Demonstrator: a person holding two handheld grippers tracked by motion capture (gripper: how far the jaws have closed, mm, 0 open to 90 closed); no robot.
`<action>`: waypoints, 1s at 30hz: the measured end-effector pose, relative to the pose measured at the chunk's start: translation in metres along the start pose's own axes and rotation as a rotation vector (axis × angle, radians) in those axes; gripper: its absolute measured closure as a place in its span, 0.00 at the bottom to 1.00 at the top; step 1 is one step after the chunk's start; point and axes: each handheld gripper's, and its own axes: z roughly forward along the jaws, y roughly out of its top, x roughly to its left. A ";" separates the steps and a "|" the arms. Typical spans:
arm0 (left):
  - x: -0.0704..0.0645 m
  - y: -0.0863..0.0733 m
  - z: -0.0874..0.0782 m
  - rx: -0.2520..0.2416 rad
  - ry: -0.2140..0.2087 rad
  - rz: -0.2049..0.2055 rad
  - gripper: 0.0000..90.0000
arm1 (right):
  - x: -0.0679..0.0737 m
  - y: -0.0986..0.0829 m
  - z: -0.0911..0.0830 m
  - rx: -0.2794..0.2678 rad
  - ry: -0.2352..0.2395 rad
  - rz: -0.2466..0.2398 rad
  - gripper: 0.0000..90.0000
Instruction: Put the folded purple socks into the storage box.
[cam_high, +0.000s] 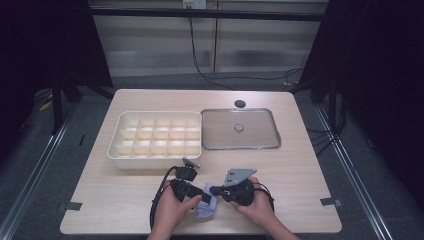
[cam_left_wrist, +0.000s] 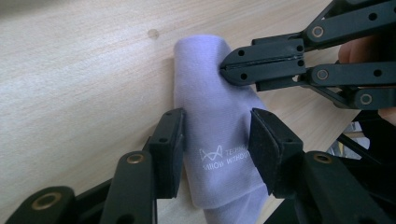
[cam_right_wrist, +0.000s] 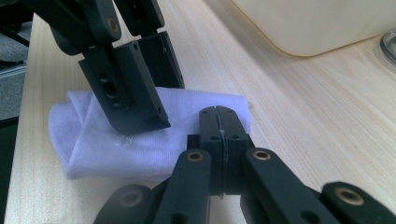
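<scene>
A folded lavender cloth with white print lies near the table's front edge, between the person's two hands. My left gripper stands open with one jaw on each side of the cloth, at its printed end. My right gripper is shut, its tips at the cloth's side edge, and a thin pale line of fabric shows between the jaws. In the left gripper view the right gripper comes in from the right onto the cloth's far part. In the high view the left gripper and right gripper meet over the cloth.
A cream box divided into several compartments sits at mid-table on the left. Beside it on the right lies a flat metal tray with a small round piece in it. A dark hole marks the tabletop behind the tray.
</scene>
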 end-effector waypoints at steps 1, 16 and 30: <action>0.000 0.000 0.000 0.003 -0.001 0.000 0.61 | 0.000 0.000 0.000 0.000 -0.001 -0.007 1.00; 0.001 -0.004 0.007 -0.005 -0.016 -0.058 0.60 | 0.000 0.000 0.001 -0.003 0.001 -0.006 1.00; -0.002 -0.009 0.008 -0.031 0.023 -0.055 0.61 | 0.002 0.002 -0.005 -0.002 -0.019 -0.024 0.97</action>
